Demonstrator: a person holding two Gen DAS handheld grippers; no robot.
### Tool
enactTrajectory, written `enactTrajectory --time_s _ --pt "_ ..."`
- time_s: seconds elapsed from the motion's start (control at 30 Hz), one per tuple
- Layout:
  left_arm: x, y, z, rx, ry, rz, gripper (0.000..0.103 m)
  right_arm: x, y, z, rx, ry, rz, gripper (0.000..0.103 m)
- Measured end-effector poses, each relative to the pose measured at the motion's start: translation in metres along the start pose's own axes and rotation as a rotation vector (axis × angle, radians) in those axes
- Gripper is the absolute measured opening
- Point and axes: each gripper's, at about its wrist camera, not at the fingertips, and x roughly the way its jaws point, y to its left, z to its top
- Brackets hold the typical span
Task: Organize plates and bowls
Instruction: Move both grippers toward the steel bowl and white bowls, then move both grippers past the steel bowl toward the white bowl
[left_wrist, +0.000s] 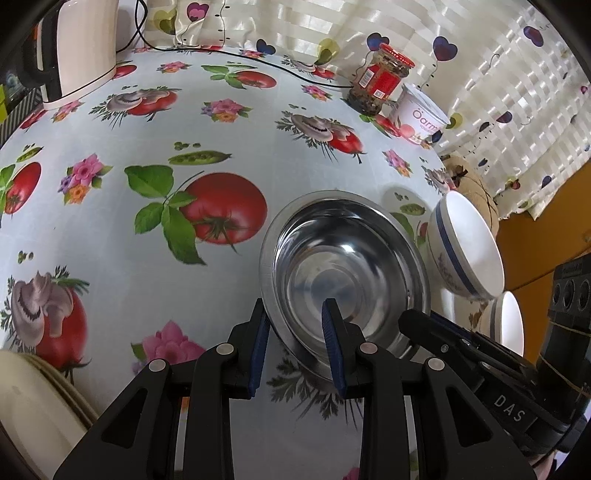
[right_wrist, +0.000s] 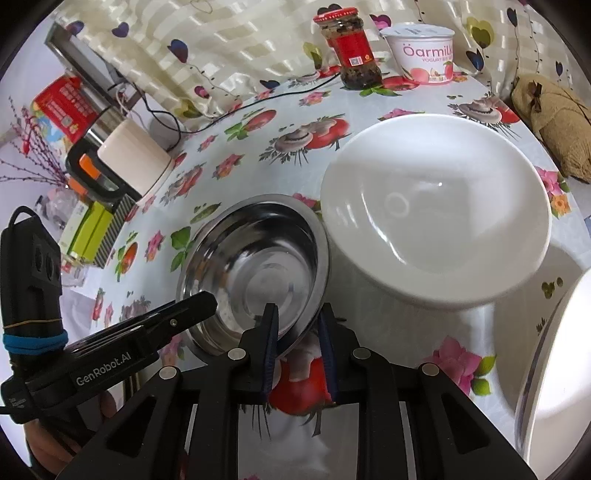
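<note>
A steel bowl (left_wrist: 347, 266) sits on the tomato-print tablecloth; it also shows in the right wrist view (right_wrist: 255, 266). My left gripper (left_wrist: 295, 317) is open, its jaws either side of the bowl's near-left rim. My right gripper (right_wrist: 297, 321) is open and straddles the bowl's near-right rim. A white bowl with a blue band (left_wrist: 465, 243) stands right of the steel bowl; it also shows in the right wrist view (right_wrist: 436, 206). A stack of cream plates (left_wrist: 33, 406) lies at the lower left. Another white dish (right_wrist: 557, 376) is at the far right.
A red-lidded jar (right_wrist: 351, 48) and a yogurt tub (right_wrist: 424, 51) stand at the table's back by the curtain. A kettle (right_wrist: 129, 155) with a black cord is at the back left. A burlap bundle (right_wrist: 554, 118) lies at the right edge.
</note>
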Motion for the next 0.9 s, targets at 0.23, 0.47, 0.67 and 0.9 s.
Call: enactTrajectory --time_s 0.23,0.47,0.67,0.9 --pt "-0.01 0.004 -0.019 -0.002 0.011 0.004 0.03 -0.007 0.007 -0.016 -0.013 0.021 0.005 0.021" --pt "-0.02 0.004 -0.043 0.013 0.027 0.005 0.03 -0.019 0.018 -0.036 -0.04 0.034 0.002 0.021" --pt "-0.027 -0.002 -0.06 0.041 0.044 -0.014 0.03 -0.031 0.019 -0.057 -0.04 0.047 -0.01 0.021" --pt "-0.033 -0.007 -0.069 0.054 0.047 -0.039 0.03 -0.04 0.012 -0.072 -0.023 0.062 -0.018 0.023"
